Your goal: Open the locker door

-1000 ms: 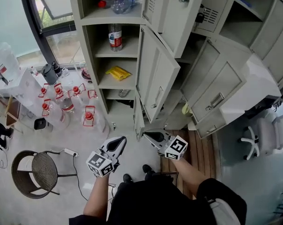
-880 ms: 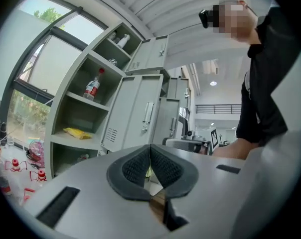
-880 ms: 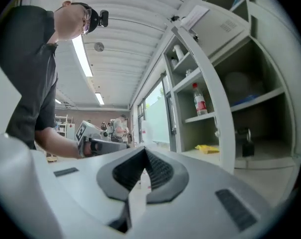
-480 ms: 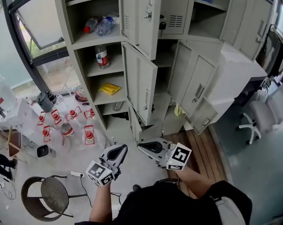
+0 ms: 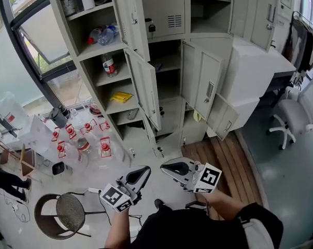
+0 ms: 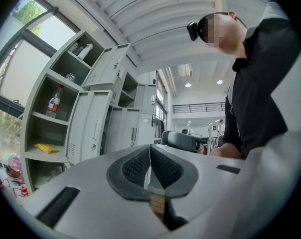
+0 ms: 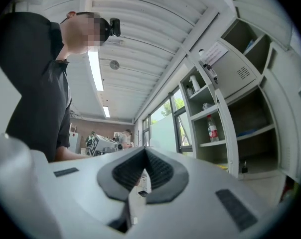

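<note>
The grey locker bank (image 5: 169,61) stands ahead of me with several doors swung open: a tall middle door (image 5: 144,87), an upper door (image 5: 129,14) and two on the right (image 5: 207,90). The vented top-middle door (image 5: 167,7) looks closed. My left gripper (image 5: 144,169) and right gripper (image 5: 164,166) hang low near my body, well short of the lockers, touching nothing. In the left gripper view the left gripper (image 6: 150,151) has its pads pressed together with nothing between. In the right gripper view the right gripper (image 7: 144,153) is likewise shut and empty.
Water bottles (image 5: 108,64) and a yellow packet (image 5: 121,96) sit on the open left shelves. Red-capped water jugs (image 5: 79,139) crowd the floor at left, beside a round wicker chair (image 5: 68,211). An office chair (image 5: 296,115) and a white cabinet (image 5: 255,66) stand at right.
The head view has pulled back and tilted up, so more of the lockers shows. Both grippers stay shut and have drifted slightly lower and rightward in the frame.
</note>
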Action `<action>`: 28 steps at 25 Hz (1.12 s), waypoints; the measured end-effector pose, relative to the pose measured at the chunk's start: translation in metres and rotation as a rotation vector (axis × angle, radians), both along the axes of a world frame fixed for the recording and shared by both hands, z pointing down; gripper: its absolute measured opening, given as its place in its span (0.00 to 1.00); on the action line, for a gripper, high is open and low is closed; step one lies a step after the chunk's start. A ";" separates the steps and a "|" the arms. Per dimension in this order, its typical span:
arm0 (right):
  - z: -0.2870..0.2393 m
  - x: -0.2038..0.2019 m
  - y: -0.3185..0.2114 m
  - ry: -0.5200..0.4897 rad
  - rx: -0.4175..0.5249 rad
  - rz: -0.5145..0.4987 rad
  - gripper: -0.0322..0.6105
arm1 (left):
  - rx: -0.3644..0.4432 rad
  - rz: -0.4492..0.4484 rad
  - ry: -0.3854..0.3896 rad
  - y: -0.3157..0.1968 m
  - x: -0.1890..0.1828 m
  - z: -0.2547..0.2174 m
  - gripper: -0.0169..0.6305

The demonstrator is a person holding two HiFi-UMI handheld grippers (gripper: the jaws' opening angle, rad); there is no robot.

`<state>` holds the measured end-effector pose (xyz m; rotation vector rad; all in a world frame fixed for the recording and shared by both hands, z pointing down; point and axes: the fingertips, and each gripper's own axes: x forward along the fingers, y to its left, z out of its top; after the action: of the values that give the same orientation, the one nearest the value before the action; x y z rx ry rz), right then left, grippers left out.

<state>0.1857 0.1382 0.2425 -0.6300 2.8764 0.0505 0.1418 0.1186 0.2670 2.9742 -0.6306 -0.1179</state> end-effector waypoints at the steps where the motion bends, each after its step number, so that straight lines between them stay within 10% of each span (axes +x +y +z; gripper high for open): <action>1: 0.000 0.005 0.009 -0.009 -0.001 0.011 0.07 | -0.003 0.002 -0.008 0.011 0.003 0.001 0.05; 11: 0.025 0.014 0.066 -0.115 -0.048 0.037 0.07 | -0.046 0.001 -0.056 0.101 0.007 0.022 0.05; 28: -0.044 -0.038 0.095 -0.104 0.147 0.242 0.07 | 0.038 0.120 0.066 0.112 -0.063 -0.018 0.05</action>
<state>0.1481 0.2331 0.1987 -0.9181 2.6527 0.2537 0.0788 0.2310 0.2486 3.0209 -0.4457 -0.2198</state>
